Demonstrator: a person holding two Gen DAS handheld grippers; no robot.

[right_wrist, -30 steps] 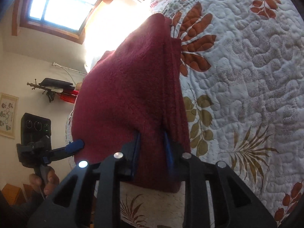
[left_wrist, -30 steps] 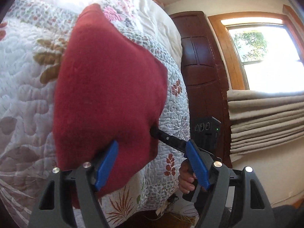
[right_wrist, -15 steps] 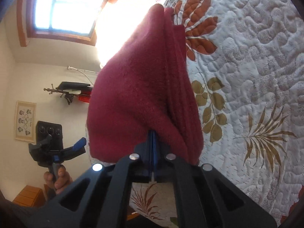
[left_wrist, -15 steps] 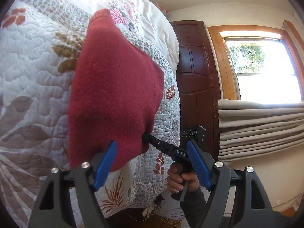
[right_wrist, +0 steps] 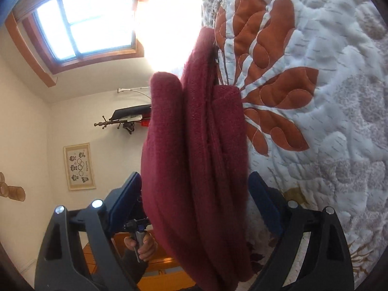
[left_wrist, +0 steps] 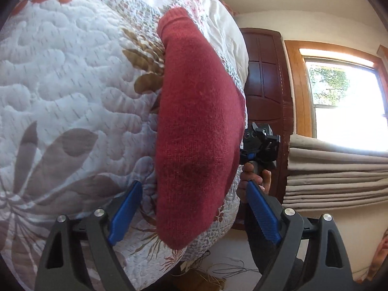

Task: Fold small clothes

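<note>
Red knit garment (left_wrist: 198, 131) lies on the quilted bedspread (left_wrist: 68, 92), at its near edge, folded into a thick bundle; the right wrist view shows several stacked layers with a rolled edge on the left side.

My left gripper (left_wrist: 194, 208): blue pads spread wide, one on each side of the bundle's near end, nothing clamped. My right gripper (right_wrist: 194, 206): likewise parted, pads straddling the layered edge without pinching it. Both released.

My own right hand (left_wrist: 254, 177) shows on its handle past the garment's right side in the left view; the other hand (right_wrist: 143, 245) shows low in the right view.

Judgement: fold looks close to finished; step in hand is letting go and tidying.

To do it well:
- Back both tools straight out toward me, pads kept wide, so no knit loops snag and drag a layer open.
- If the layers spring up, press the top flat.
- Watch the near end: it overhangs the bed edge and may slide off.
</note>
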